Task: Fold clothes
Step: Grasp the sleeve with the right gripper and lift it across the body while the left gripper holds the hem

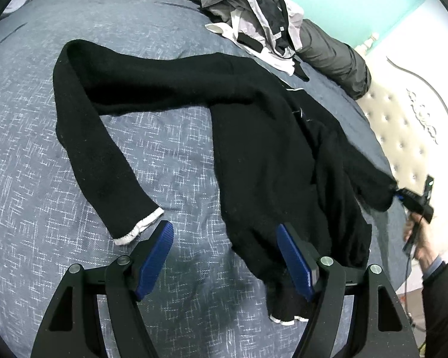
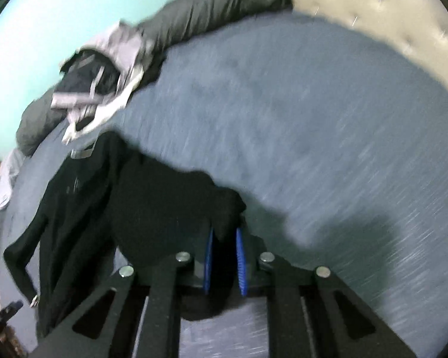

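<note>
A black sweater point(image 1: 254, 137) with white cuffs lies spread on the blue-grey bed cover point(image 1: 170, 155). One sleeve curves out to the left and ends in a white cuff point(image 1: 140, 228) just ahead of my left gripper point(image 1: 225, 232). That gripper is open, its blue pads wide apart over the cover, the right pad at the sweater's lower edge. My right gripper point(image 2: 225, 235) is shut on a fold of the black sweater point(image 2: 152, 197), pulling it taut at the bed's right side. In the left wrist view the right gripper point(image 1: 398, 194) pinches the sweater's far corner.
A crumpled black, white and grey jacket point(image 1: 254, 15) lies at the far side of the bed against a dark grey rolled duvet point(image 1: 334, 59). A cream tufted headboard point(image 1: 403, 137) stands to the right. A person's hand and dark sleeve point(image 1: 439, 286) hold the right gripper.
</note>
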Tool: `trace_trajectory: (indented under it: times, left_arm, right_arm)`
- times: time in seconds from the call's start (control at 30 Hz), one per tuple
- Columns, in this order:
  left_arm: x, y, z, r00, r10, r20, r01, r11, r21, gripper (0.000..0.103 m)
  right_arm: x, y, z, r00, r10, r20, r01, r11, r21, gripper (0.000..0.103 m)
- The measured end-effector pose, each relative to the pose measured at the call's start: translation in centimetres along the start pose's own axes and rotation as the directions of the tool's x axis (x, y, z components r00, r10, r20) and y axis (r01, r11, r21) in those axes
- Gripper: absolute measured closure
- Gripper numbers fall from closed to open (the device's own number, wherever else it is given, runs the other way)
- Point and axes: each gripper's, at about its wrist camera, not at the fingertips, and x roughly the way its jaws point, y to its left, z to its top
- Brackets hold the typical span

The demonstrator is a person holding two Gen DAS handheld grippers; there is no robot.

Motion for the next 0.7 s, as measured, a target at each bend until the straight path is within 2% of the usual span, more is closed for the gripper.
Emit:
trace_trajectory:
  times: [0.1,0.2,0.27,0.33,0.4,0.43,0.47,0.57,0.63,0.7]
  left_arm:
    - [-0.2,0.0,-0.1,1.0,0.001,0.0,-0.001,1.0,0.002,0.027]
    - [-0.4,0.0,-0.2,1.0,0.002,0.001,-0.002,1.0,0.004,0.027]
    - [-0.5,0.0,-0.2,1.0,0.003,0.001,-0.003,1.0,0.006,0.027]
    - [-0.4,0.0,-0.3,1.0,0.002,-0.002,-0.002,1.0,0.006,0.027]
    - [-0.1,-0.1,-0.4,1.0,-0.001,-0.014,0.001,1.0,0.006,0.027]
    - [0.1,-0.1,-0.4,1.0,-0.002,-0.019,0.002,1.0,0.006,0.027]
    - [0.3,-0.1,-0.5,1.0,-0.004,-0.025,0.004,1.0,0.006,0.027]
    - [0.9,-0.4,-0.8,0.999,-0.014,-0.05,0.014,1.0,0.008,0.027]
    - [1.5,-0.8,-1.2,0.997,-0.022,-0.074,0.022,1.0,0.008,0.027]
    - [2.1,-1.3,-1.8,0.995,-0.025,-0.094,0.026,1.0,0.01,0.027]
  right_arm:
    - [-3.2,-1.0,3.2,0.991,-0.093,0.094,0.097,0.995,-0.037,0.09]
    - [-4.7,-1.6,5.7,0.97,-0.194,0.15,0.209,0.973,-0.095,0.089]
    - [-4.5,-1.4,6.8,0.938,-0.304,0.17,0.327,0.936,-0.133,0.075]
    - [-4.1,-1.8,7.3,0.928,-0.342,0.151,0.36,0.926,-0.115,0.068]
    - [-4.7,-2.1,6.7,0.948,-0.279,0.156,0.292,0.954,-0.07,0.062]
    - [-5.0,-2.2,6.4,0.956,-0.247,0.16,0.257,0.965,-0.048,0.054]
    - [-5.0,-1.9,5.8,0.966,-0.215,0.143,0.223,0.974,-0.042,0.051]
    - [-4.6,-0.2,2.8,0.997,-0.049,0.056,0.051,0.998,-0.043,0.049]
    - [-4.0,1.3,0.6,0.999,0.048,-0.01,-0.048,0.998,-0.049,0.046]
    - [-3.8,3.6,-2.1,0.987,0.135,-0.09,-0.142,0.987,-0.076,0.044]
